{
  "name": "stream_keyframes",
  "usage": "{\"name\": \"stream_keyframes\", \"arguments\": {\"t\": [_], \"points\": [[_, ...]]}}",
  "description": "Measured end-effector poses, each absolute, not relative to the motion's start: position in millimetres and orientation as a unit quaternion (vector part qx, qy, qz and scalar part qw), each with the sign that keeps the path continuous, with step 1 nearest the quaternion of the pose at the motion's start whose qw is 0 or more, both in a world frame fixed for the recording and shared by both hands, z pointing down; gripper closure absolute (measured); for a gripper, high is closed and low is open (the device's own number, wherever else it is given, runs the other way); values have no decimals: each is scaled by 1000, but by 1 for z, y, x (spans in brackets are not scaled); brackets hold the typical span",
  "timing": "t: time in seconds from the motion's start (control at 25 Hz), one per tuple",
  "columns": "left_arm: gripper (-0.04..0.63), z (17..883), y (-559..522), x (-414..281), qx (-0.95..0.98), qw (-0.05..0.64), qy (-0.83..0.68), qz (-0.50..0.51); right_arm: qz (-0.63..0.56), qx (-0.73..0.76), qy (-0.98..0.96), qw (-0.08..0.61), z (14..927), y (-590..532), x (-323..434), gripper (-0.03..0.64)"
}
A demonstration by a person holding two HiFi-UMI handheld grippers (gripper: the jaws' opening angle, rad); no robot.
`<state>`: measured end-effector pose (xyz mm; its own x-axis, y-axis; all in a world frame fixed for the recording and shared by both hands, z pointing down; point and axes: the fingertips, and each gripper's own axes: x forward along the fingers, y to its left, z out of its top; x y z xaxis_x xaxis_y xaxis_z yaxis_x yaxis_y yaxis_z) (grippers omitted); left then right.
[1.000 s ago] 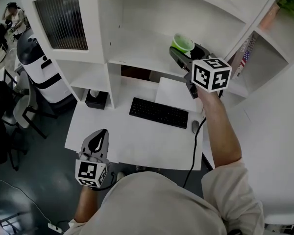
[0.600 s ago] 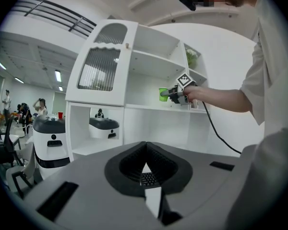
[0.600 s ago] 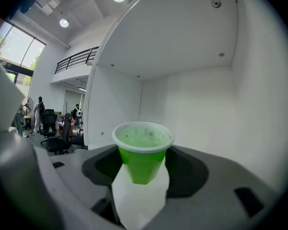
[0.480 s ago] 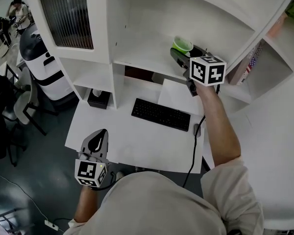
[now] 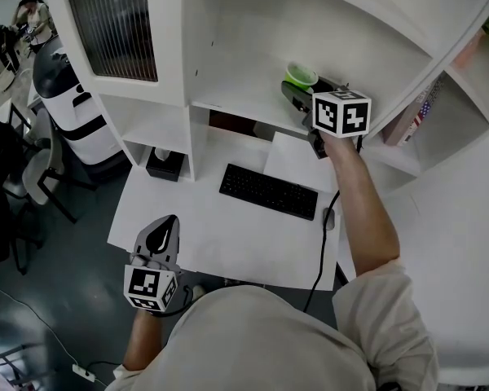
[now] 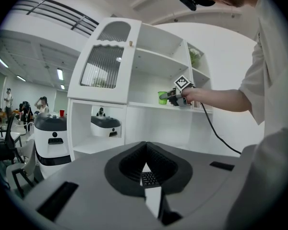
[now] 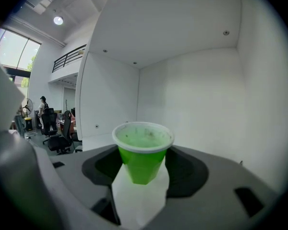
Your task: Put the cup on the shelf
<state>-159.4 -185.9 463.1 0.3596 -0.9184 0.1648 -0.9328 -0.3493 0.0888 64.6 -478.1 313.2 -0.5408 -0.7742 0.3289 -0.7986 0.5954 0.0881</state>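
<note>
Right gripper [image 5: 298, 90] clamps the green cup [image 5: 301, 75] upright just over the shelf [image 5: 236, 96], up at one o'clock. Left gripper [image 5: 170, 221], jaws together and empty, hangs at seven o'clock.

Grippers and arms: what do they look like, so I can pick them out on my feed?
The left gripper and right gripper are grey, each claw lined with black pads, each bearing a white cube with black square markers. A black cable trails from the right one. The person wears a pale short-sleeved shirt.
</note>
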Motion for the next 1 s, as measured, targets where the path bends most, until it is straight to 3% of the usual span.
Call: {"name": "stream_keyframes", "arguments": {"t": [1.0], "points": [[595, 472, -197, -169, 820, 92, -563, 40, 62, 451, -864, 215, 336, -499, 52, 330]]}}
